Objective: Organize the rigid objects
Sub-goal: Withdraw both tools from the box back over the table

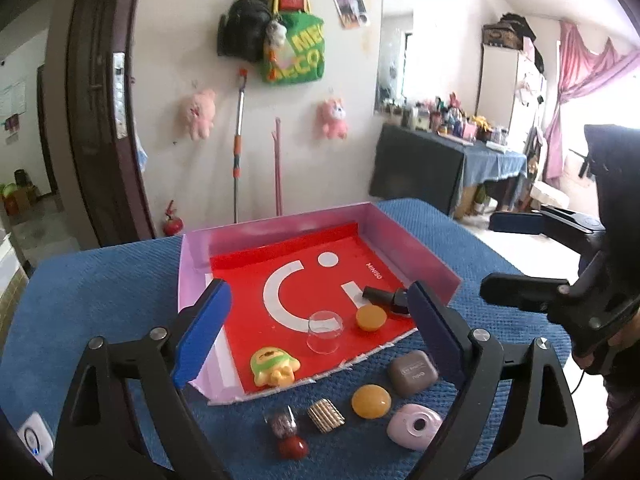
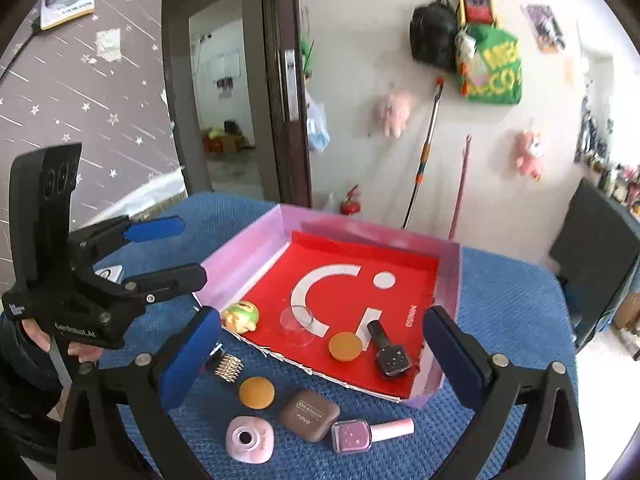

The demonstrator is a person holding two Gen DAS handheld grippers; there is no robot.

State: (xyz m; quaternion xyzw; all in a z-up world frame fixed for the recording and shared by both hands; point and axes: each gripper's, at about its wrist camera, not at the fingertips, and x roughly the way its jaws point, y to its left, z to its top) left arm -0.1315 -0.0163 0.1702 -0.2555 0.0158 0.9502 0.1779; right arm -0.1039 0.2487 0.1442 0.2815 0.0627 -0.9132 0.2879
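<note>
a: two grippers were seen above a table covered in blue cloth (image 2: 500, 292), and a shallow pink box (image 2: 256, 248) with a red floor was set on it, its near side folded flat.

b: were the jaws closed?

a: no. the left gripper (image 1: 320, 320) was held spread wide with nothing between its blue pads, and the right gripper (image 2: 320, 356) was spread just as wide and empty too.

b: what was found inside the box?

a: a yellow and green toy (image 1: 274, 366) at the near left corner, a clear cup (image 1: 325, 332) just beyond it, an orange disc (image 2: 345, 346) beside a black nail polish bottle (image 2: 388, 352) lying on its side.

b: and outside it?

a: on the cloth in front, a brown eyeshadow case (image 2: 309, 414), a pink rounded compact (image 2: 250, 438), a pink nail polish bottle (image 2: 370, 432), a second orange disc (image 2: 257, 392), a small gold ridged piece (image 2: 229, 368), a glittery bottle (image 1: 282, 424) and a red bead (image 1: 293, 447) were laid close together.
</note>
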